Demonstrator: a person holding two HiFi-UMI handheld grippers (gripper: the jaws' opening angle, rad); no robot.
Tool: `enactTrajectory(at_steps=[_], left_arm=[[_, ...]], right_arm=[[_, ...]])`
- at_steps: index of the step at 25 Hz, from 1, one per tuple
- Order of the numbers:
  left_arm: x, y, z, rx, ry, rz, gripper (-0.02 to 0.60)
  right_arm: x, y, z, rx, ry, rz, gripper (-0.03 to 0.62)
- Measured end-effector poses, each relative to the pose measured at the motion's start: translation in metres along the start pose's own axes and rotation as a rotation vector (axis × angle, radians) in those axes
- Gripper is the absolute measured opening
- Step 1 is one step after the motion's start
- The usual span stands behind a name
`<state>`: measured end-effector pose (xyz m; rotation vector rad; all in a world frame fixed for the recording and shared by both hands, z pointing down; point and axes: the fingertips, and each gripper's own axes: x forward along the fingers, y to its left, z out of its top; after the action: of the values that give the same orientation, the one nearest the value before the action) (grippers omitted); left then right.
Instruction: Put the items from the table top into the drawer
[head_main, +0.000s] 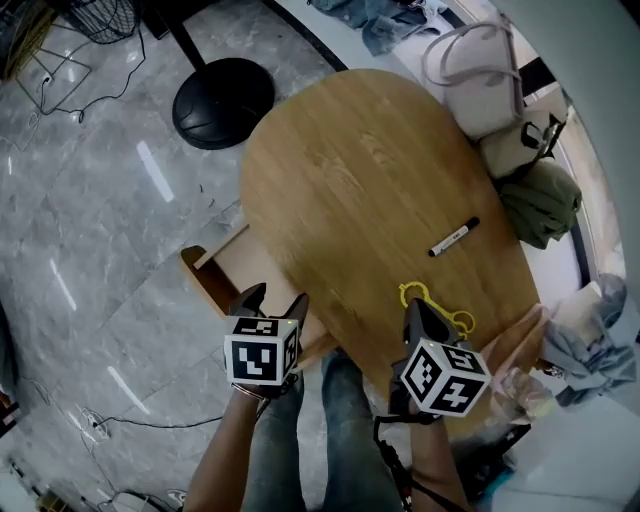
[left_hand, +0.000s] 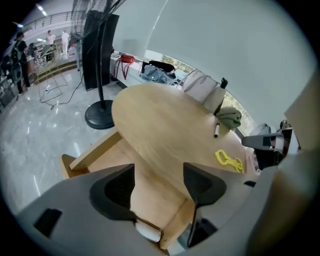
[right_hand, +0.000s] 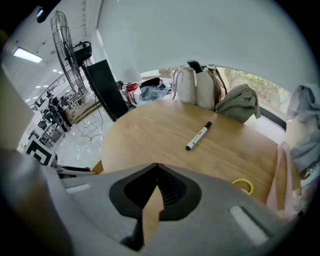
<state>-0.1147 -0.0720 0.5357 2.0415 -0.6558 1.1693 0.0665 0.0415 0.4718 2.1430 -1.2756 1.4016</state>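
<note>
A black-and-white marker (head_main: 454, 237) (left_hand: 216, 131) (right_hand: 198, 136) lies on the oval wooden table (head_main: 370, 170) towards its right side. A yellow plastic piece (head_main: 432, 300) (left_hand: 229, 160) (right_hand: 243, 186) rests near the table's front edge. My right gripper (head_main: 415, 312) (right_hand: 156, 172) is shut and empty, hovering just over the yellow piece. The wooden drawer (head_main: 205, 285) (left_hand: 92, 150) is pulled out from under the table's left side. My left gripper (head_main: 276, 298) (left_hand: 157, 172) is open and empty above the drawer's near corner.
A white bag (head_main: 475, 75) and a green cloth (head_main: 540, 200) sit along the table's far right edge. A black round fan base (head_main: 222, 100) stands on the marble floor beyond the drawer. Cables trail across the floor at the left.
</note>
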Motion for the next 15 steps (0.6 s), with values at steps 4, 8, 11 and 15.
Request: enactTrajectory(at_steps=[4, 8, 11, 15], left_arm=[[0.001, -0.026, 0.010, 0.108, 0.018, -0.040, 0.285], [0.006, -0.056, 0.013, 0.244, 0.051, -0.089, 0.285], [0.009, -0.077, 0.009, 0.328, 0.077, -0.118, 0.285], [0.013, -0.103, 0.002, 0.427, 0.118, -0.143, 0.285]], right_arm=[[-0.021, -0.021, -0.010, 0.082, -0.034, -0.049, 0.005], [-0.039, -0.040, -0.025, 0.174, -0.068, -0.101, 0.005], [-0.052, -0.053, -0.039, 0.248, -0.090, -0.135, 0.005], [-0.068, -0.072, -0.061, 0.341, -0.100, -0.172, 0.005]])
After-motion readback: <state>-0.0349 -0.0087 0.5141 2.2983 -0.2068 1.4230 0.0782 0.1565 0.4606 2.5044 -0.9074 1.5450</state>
